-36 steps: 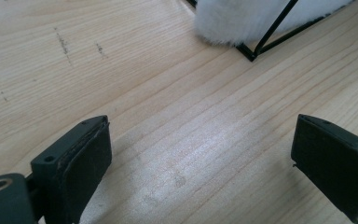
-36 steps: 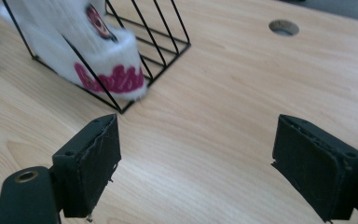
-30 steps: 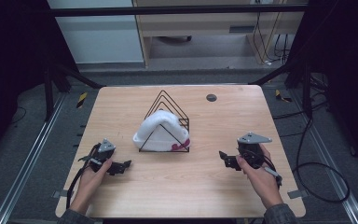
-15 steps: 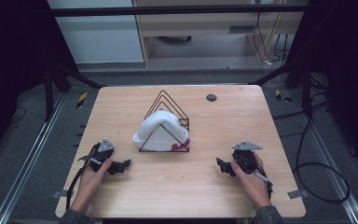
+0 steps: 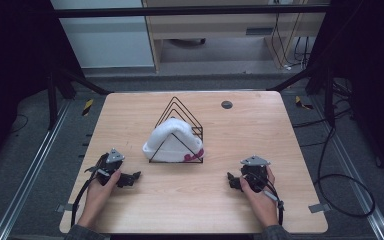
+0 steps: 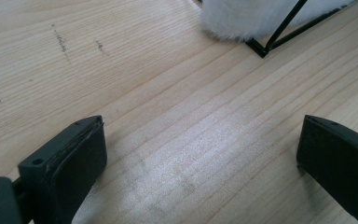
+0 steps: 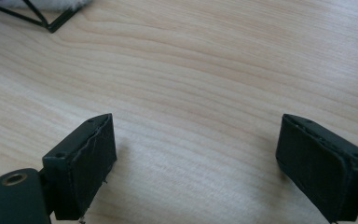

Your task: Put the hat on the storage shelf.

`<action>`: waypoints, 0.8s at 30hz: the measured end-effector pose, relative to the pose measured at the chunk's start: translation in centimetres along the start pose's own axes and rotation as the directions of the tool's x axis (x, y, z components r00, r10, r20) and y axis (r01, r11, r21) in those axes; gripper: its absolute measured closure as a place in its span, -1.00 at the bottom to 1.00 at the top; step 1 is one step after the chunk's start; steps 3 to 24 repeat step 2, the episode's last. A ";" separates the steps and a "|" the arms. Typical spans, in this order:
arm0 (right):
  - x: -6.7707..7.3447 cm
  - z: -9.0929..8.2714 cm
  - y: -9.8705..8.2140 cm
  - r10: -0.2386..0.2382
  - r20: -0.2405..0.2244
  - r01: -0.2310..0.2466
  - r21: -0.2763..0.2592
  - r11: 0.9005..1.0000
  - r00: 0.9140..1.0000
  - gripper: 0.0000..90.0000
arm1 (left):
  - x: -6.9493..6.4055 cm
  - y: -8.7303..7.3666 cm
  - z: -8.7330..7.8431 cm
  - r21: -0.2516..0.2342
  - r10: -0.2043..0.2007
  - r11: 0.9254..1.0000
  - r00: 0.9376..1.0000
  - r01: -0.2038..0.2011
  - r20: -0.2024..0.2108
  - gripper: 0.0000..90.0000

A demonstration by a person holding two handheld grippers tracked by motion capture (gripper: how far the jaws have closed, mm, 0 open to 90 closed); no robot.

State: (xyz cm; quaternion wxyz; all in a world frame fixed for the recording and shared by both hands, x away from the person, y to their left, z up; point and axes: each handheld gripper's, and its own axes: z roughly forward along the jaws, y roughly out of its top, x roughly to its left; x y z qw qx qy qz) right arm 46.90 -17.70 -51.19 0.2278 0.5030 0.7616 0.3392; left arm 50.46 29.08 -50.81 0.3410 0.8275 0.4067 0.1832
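both claws rest low on the table [image 5: 300, 125], left [image 5: 130, 179] and right [image 5: 233, 181], jaws spread wide and holding nothing. a white fluffy thing [image 5: 172, 142] sits in the wire rack [image 5: 182, 112] at mid-table, between them and well apart. likely a rest pose; a next move would call for reaching inward to the rack
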 end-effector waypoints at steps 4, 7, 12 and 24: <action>0.1 -0.1 -0.1 0.009 0.006 -0.009 0.000 1.000 1.000 -0.73 | 0.0 0.0 0.0 0.001 0.002 1.000 1.000 -0.002 0.001 -0.99; 0.1 -0.1 -0.1 0.009 0.006 -0.009 0.000 1.000 1.000 -0.73 | 0.0 0.0 0.0 0.001 0.002 1.000 1.000 -0.002 0.001 -0.99; 0.1 -0.1 -0.1 0.009 0.006 -0.009 0.000 1.000 1.000 -0.73 | 0.0 0.0 0.0 0.001 0.002 1.000 1.000 -0.002 0.001 -0.99; 0.1 -0.1 -0.1 0.009 0.006 -0.009 0.000 1.000 1.000 -0.73 | 0.0 0.0 0.0 0.001 0.002 1.000 1.000 -0.002 0.001 -0.99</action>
